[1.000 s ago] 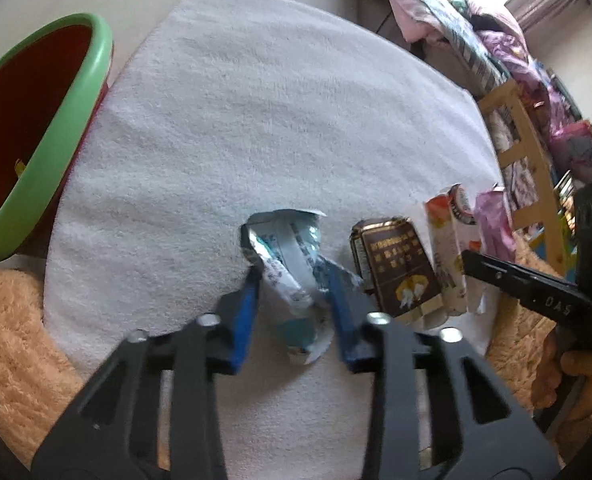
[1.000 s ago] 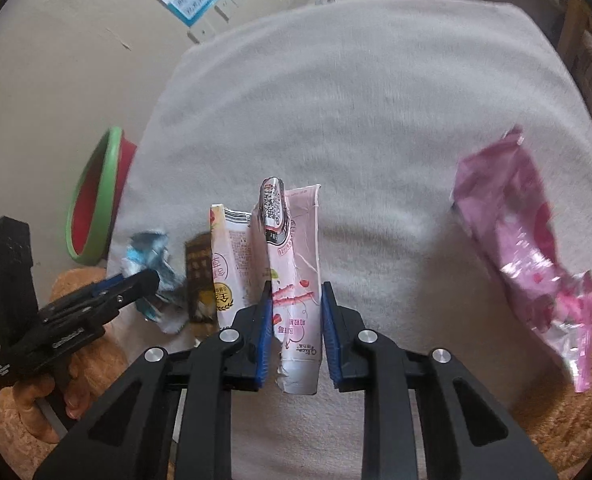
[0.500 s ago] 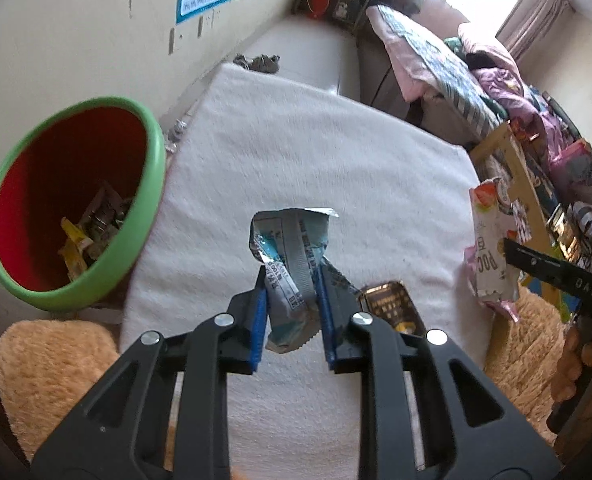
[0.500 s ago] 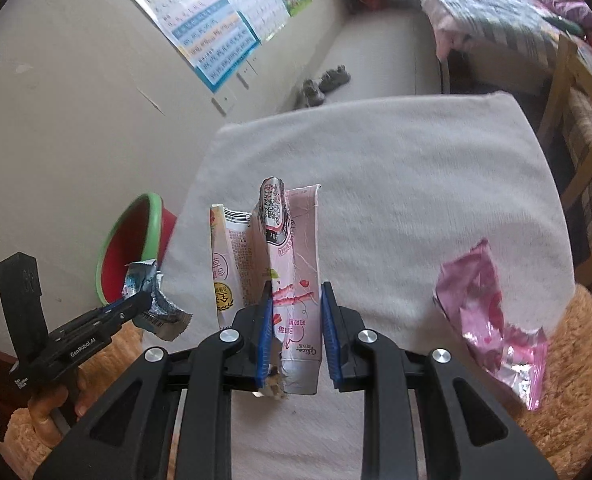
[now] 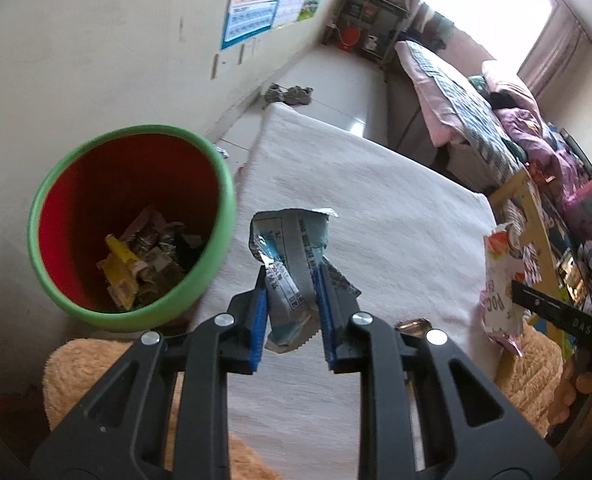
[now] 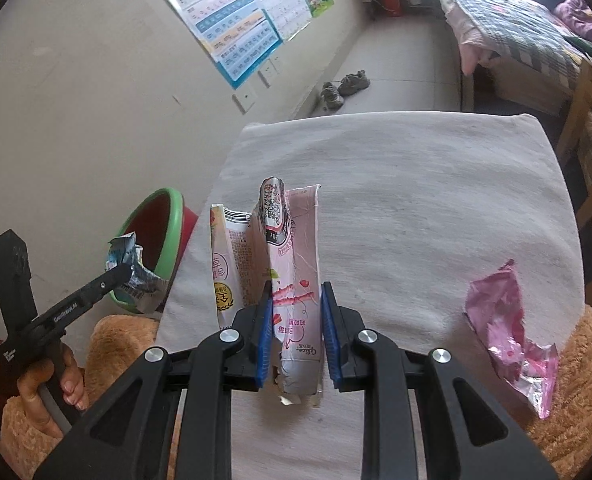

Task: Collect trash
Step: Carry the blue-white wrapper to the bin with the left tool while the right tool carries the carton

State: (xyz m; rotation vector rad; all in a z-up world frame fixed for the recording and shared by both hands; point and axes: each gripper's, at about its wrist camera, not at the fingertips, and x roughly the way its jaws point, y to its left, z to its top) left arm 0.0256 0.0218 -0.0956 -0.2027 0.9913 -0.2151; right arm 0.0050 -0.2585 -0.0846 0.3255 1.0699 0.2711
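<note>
My left gripper [image 5: 291, 280] is shut on a crumpled blue-and-silver wrapper [image 5: 292, 252] and holds it in the air to the right of a red bin with a green rim [image 5: 216, 264]. The bin holds several pieces of trash. My right gripper [image 6: 296, 300] is shut on a pink-and-white carton wrapper [image 6: 296, 268] and holds it above the white cloth [image 6: 416, 184]. A pink foil wrapper [image 6: 504, 328] lies on the cloth at the right. The left gripper with its wrapper [image 6: 134, 276] shows in the right wrist view, in front of the bin [image 6: 172, 232].
A brown wrapper's corner [image 5: 414, 325] peeks out behind my left fingers. Tan plush fabric [image 5: 80, 368] borders the cloth. A wall with posters [image 6: 232, 32], shoes [image 6: 344, 86] on the floor, a bed [image 6: 508, 24] and a wooden frame [image 5: 536, 216] stand around.
Both grippers have lifted their wrappers off the cloth. The left one has moved left toward the bin, whose inside now shows fully.
</note>
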